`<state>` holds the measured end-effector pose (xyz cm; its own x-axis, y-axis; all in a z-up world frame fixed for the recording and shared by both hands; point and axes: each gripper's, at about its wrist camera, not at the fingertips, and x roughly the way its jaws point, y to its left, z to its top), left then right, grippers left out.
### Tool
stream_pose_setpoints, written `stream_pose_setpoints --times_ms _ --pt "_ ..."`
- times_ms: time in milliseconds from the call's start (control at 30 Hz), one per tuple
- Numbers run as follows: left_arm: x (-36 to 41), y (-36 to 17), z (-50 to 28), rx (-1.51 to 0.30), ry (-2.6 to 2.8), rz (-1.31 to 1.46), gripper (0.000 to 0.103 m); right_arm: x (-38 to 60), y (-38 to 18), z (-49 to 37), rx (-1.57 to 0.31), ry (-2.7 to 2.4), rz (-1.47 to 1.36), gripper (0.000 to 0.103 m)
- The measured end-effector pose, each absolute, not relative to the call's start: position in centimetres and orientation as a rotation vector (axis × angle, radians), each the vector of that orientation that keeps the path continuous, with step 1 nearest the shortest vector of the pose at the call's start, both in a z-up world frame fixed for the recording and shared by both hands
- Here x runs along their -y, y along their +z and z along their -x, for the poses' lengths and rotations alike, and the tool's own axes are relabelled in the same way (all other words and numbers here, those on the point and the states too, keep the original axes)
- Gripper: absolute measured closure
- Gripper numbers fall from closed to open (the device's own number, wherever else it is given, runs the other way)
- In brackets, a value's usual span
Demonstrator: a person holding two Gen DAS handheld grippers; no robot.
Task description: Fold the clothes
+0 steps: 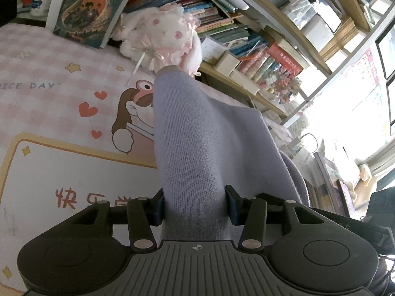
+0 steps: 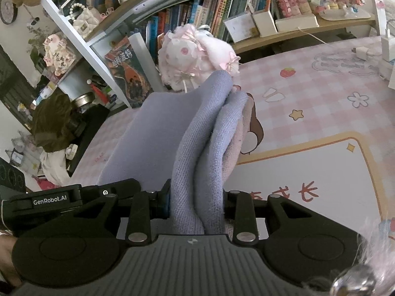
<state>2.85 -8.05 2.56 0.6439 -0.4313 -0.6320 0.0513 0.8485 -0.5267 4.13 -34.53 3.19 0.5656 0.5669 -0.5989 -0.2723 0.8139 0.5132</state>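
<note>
A lavender knit garment [image 1: 197, 133] is held up above the pink desk mat [image 1: 49, 93]. My left gripper [image 1: 196, 208] is shut on a thick bunch of it, and the cloth stretches away from the fingers toward the plush toy. My right gripper [image 2: 196, 204] is shut on another bunched part of the same garment [image 2: 205, 133], where two or three folds hang side by side, one with a pale pink lining. The right finger pad of the right gripper is hidden by cloth.
A pink-and-white plush toy [image 1: 163, 39] sits at the back of the mat, also in the right wrist view [image 2: 195, 54]. Packed bookshelves [image 1: 246, 24] stand behind. A dark book [image 2: 128, 74] leans on the shelf frame. White chargers [image 2: 385, 46] lie at the mat's far right.
</note>
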Motion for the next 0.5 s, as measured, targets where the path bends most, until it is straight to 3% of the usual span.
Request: stream_pose_setpoints --times_ms 500 --pt "9.9 3.2 -2.3 -0.852 -0.277 0.455 0.057 36.3 2.8 -3.2 -0.831 0.516 -0.422 0.074"
